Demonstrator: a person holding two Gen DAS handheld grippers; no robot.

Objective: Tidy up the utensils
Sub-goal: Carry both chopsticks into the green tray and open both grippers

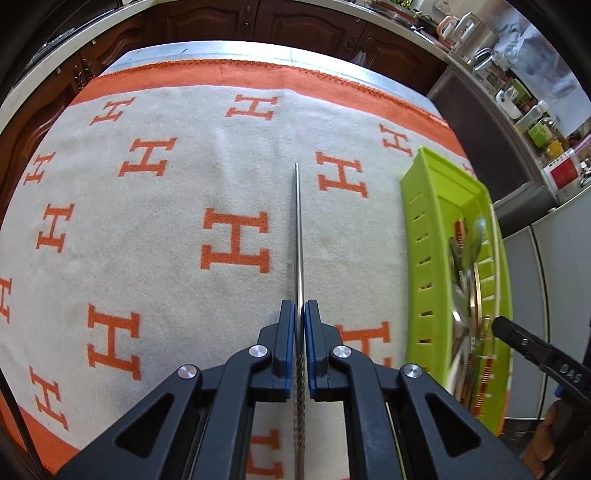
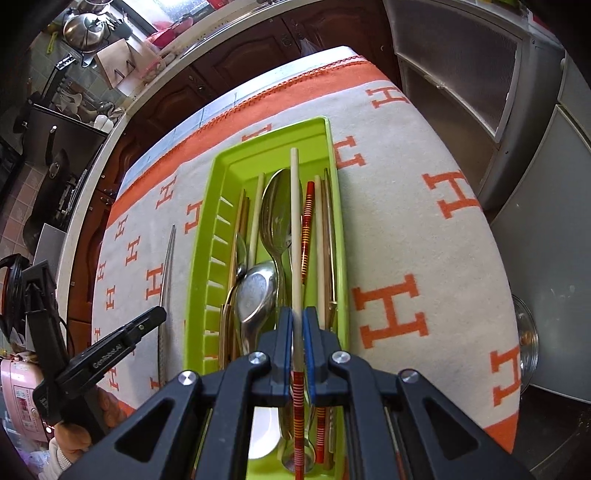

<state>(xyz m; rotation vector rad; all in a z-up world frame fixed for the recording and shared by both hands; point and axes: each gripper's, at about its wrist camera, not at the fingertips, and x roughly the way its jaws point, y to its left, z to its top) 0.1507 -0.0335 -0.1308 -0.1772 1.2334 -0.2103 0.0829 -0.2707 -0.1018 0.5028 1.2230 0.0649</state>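
Note:
My left gripper [image 1: 299,314] is shut on a thin silver metal chopstick [image 1: 298,229] that points forward over the cloth; it also shows in the right wrist view [image 2: 168,266], left of the tray. My right gripper [image 2: 298,321] is shut on a cream chopstick with a red-striped end [image 2: 294,221], held lengthwise over the lime-green utensil tray [image 2: 201,236]. The tray holds metal spoons [image 2: 275,210], a red-and-gold chopstick [image 2: 307,236] and several other chopsticks. In the left wrist view the tray [image 1: 421,236] lies to the right, with a right gripper finger [image 1: 517,338] at its near end.
A grey cloth with orange H letters and an orange border [image 1: 147,229] covers the table. Dark wooden cabinets [image 1: 295,22] stand behind. A counter with jars and bottles [image 1: 535,122] is at the right. A steel cabinet [image 2: 480,92] and a glass lid [image 2: 526,339] are off the table's right edge.

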